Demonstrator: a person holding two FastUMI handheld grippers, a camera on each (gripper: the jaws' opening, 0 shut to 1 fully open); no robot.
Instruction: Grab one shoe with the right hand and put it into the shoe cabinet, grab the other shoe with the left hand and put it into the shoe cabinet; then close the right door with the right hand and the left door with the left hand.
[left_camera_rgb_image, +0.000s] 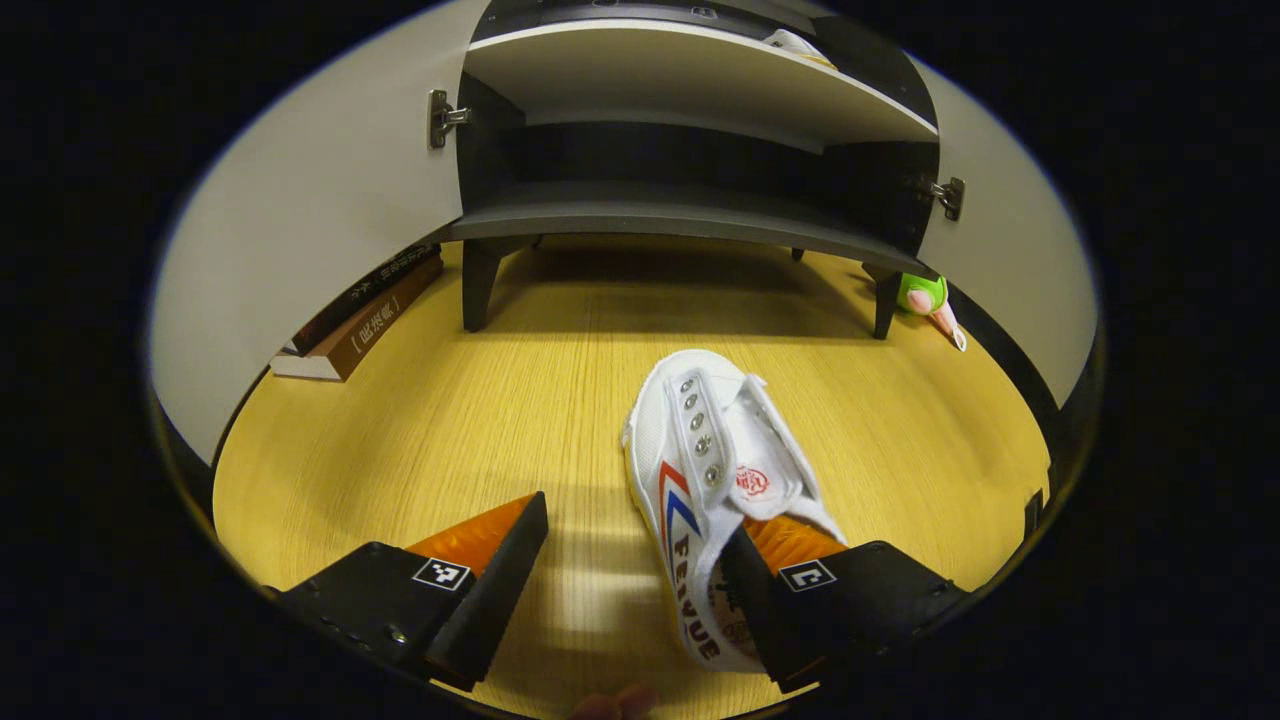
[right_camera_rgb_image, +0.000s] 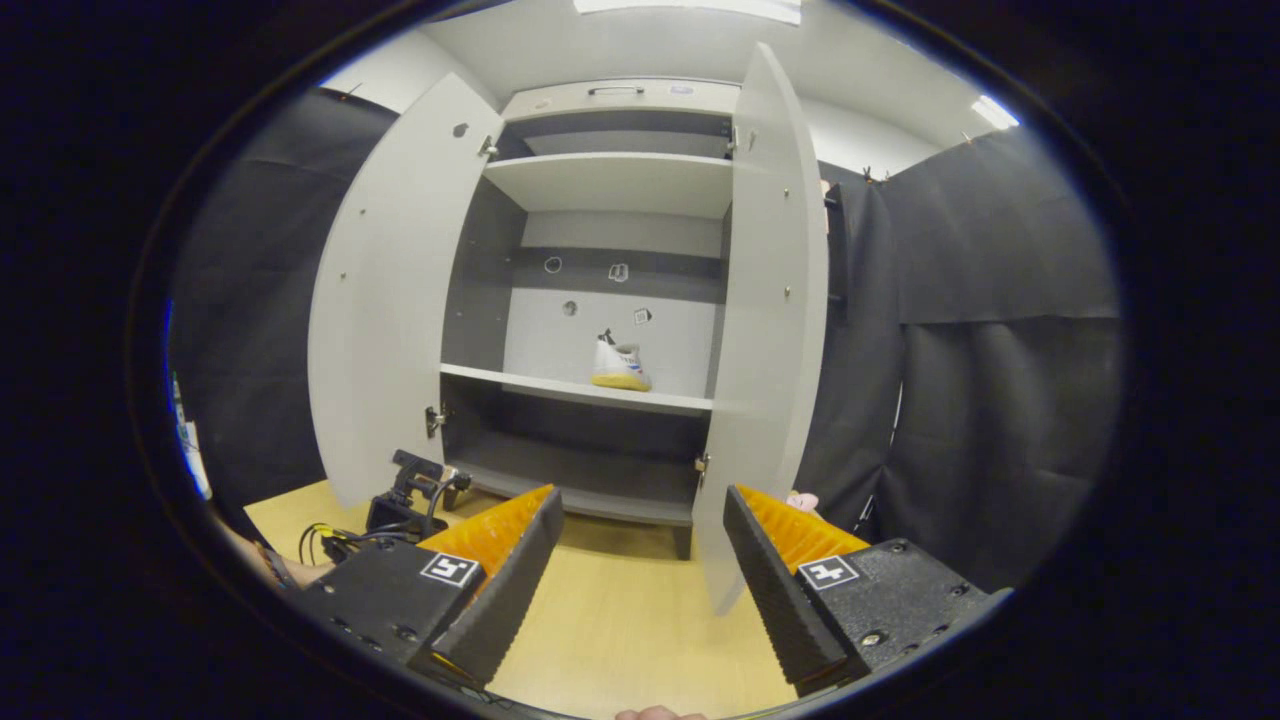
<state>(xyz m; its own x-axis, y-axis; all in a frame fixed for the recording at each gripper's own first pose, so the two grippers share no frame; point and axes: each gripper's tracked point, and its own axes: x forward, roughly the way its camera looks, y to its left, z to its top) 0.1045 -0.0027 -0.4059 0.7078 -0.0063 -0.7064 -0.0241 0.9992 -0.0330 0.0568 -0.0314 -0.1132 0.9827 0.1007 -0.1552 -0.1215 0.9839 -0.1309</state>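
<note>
A white canvas shoe (left_camera_rgb_image: 705, 455) with red and blue stripes lies on the wooden floor (left_camera_rgb_image: 480, 420), toe toward the shoe cabinet (left_camera_rgb_image: 680, 215). My left gripper (left_camera_rgb_image: 635, 565) is open low over the floor; the shoe's heel end sits against its right finger (left_camera_rgb_image: 775, 600), while the left finger stands apart from the shoe. The other white shoe (right_camera_rgb_image: 620, 367) stands on the cabinet's middle shelf (right_camera_rgb_image: 560, 388). My right gripper (right_camera_rgb_image: 640, 565) hangs open and empty, well back from the cabinet. Both doors, the left door (right_camera_rgb_image: 390, 300) and the right door (right_camera_rgb_image: 765, 330), stand wide open.
Two books (left_camera_rgb_image: 365, 315) lie on the floor by the left door. A green and pink toy (left_camera_rgb_image: 928, 298) rests near the cabinet's right leg. In the right gripper view the other gripper (right_camera_rgb_image: 410, 490), with cables and a forearm, is low by the left door.
</note>
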